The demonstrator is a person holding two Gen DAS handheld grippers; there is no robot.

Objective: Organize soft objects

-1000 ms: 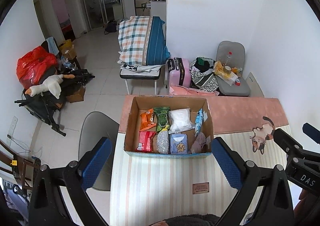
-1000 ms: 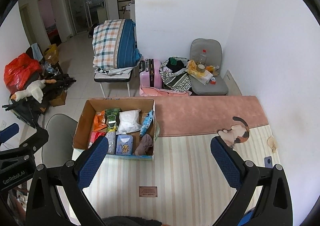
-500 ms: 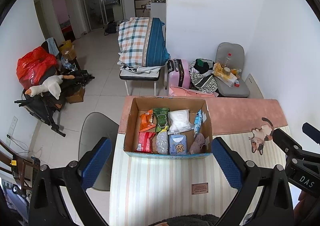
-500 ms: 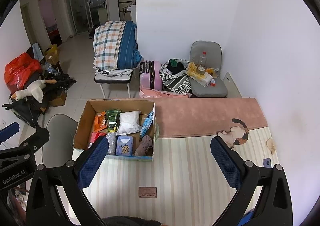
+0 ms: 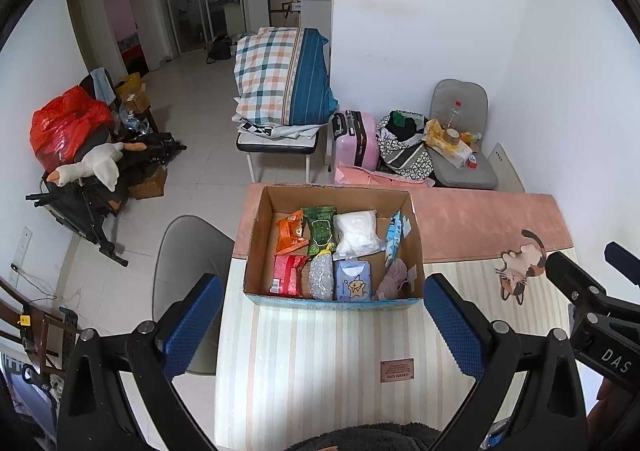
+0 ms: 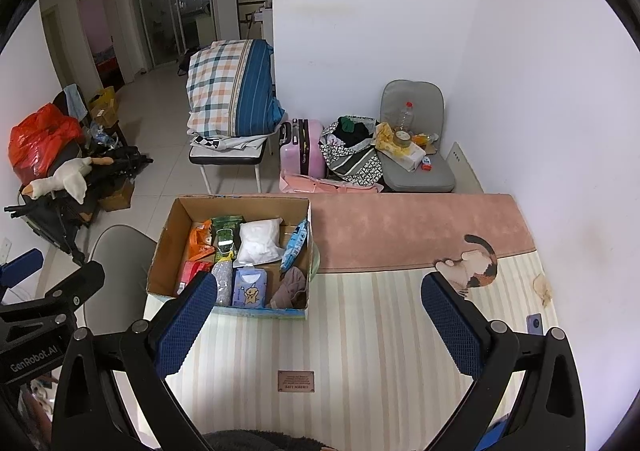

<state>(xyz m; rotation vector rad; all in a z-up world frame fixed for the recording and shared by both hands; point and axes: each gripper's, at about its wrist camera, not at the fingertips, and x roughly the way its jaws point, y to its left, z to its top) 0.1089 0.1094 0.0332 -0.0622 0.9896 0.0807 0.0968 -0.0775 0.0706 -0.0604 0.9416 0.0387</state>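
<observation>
Low in each frame, the left gripper (image 5: 323,319) and right gripper (image 6: 319,319) hang wide open, holding nothing. Mid-frame, the brown cardboard box (image 5: 256,235) on the striped cloth-covered table (image 5: 320,363) holds soft packets in neat rows. Sorting could be starting or done. The box's bottom is hidden.

"DAS" on right tool (image 5: 612,355); "GenRobot.AI" on left tool (image 6: 34,357).

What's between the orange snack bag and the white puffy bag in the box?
A green packet stands between the orange snack bag and the white puffy bag; the left wrist view shows it best.
</observation>
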